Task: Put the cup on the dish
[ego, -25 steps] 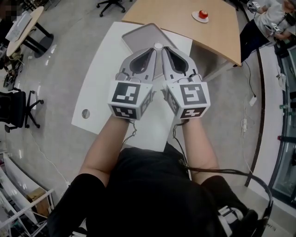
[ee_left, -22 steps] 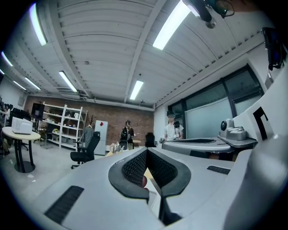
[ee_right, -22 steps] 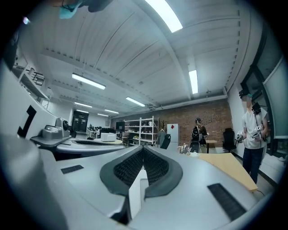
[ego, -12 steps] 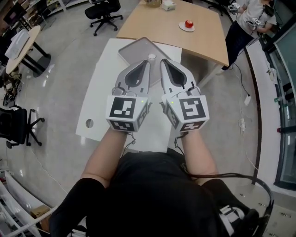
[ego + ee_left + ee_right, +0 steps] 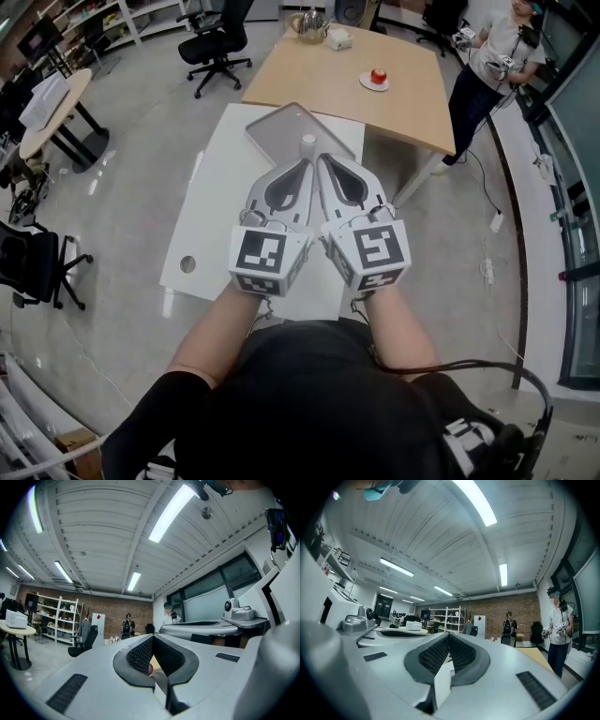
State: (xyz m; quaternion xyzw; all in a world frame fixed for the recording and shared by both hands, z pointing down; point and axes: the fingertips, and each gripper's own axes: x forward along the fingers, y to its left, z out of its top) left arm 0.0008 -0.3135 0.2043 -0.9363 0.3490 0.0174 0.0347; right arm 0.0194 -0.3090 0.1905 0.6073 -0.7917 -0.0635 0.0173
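Head view shows the left hand-held gripper [image 5: 306,166] and right hand-held gripper [image 5: 323,161] clenched empty, side by side over the white desk [image 5: 217,202], with the cup [image 5: 307,142] standing on the grey dish [image 5: 280,128] just beyond their tips.

White table [image 5: 211,216]: left and near parts bare, I can pass there. Straight beyond my left gripper [image 5: 307,163] and right gripper [image 5: 324,161], which sit side by side with no gap between, the cup [image 5: 307,142] stands at the tray's [image 5: 277,127] near-right edge and blocks that line. Wooden table [image 5: 314,80] beyond: middle bare, dish [image 5: 378,84] on its right taken by a red thing. Person [image 5: 487,61] far right, chair [image 5: 217,42] far left.
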